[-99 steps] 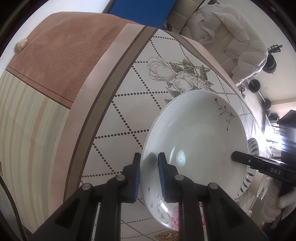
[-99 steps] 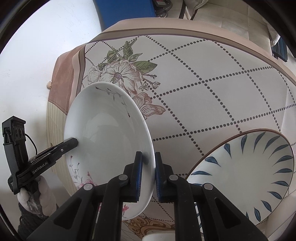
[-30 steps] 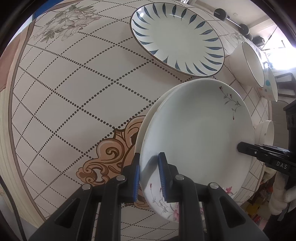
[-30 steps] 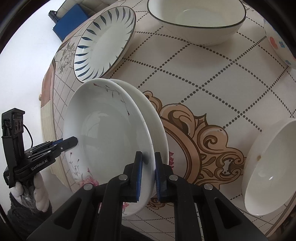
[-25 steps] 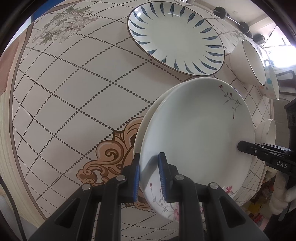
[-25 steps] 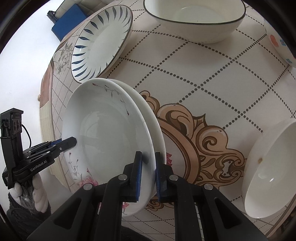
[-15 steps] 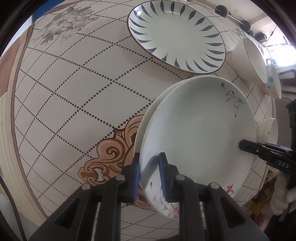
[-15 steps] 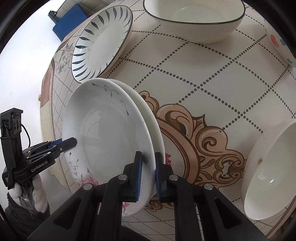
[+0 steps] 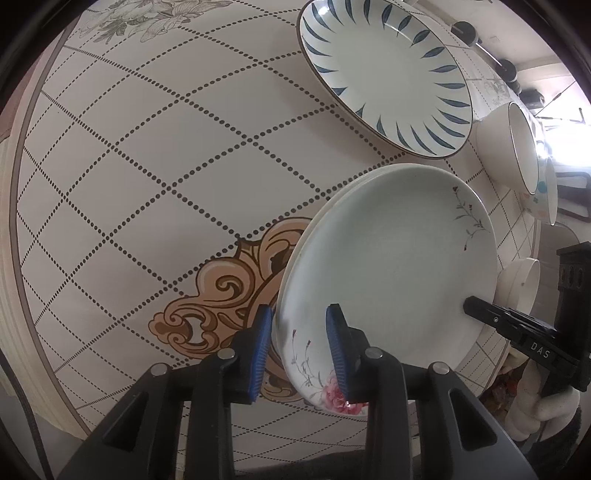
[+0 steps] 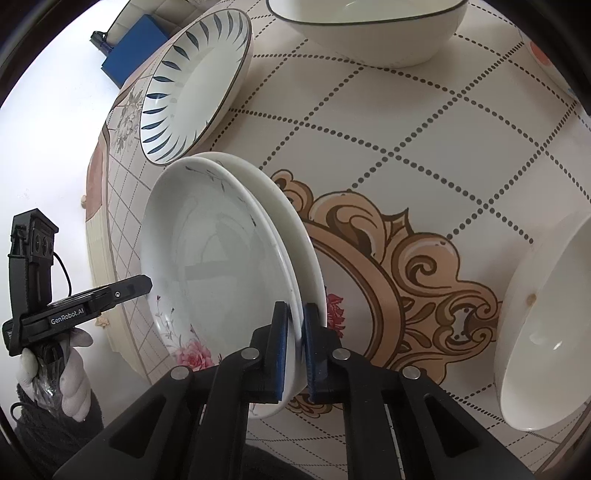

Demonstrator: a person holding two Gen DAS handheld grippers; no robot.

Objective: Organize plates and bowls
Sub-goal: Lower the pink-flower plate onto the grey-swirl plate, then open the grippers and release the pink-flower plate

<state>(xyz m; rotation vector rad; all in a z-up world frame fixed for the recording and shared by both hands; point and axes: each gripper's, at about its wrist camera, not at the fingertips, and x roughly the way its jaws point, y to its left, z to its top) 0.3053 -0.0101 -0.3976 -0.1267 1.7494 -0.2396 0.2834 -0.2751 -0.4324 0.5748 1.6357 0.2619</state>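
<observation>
A white plate with a pink flower rests on top of a second white plate on the patterned table. My left gripper stands open around the flower plate's near rim, pads apart from it. My right gripper is shut on the opposite rim of the flower plate; it shows at the right of the left wrist view. The left gripper shows at the left of the right wrist view.
A blue-leaf plate lies beyond the stack, also in the right wrist view. A dark-rimmed bowl stands at the far side, a plain white bowl at the right, a spotted bowl behind. The table edge is near.
My left gripper has opened and let go of the flower plate's rim. The plate has come down onto the second white plate. My right gripper stays shut on it.
</observation>
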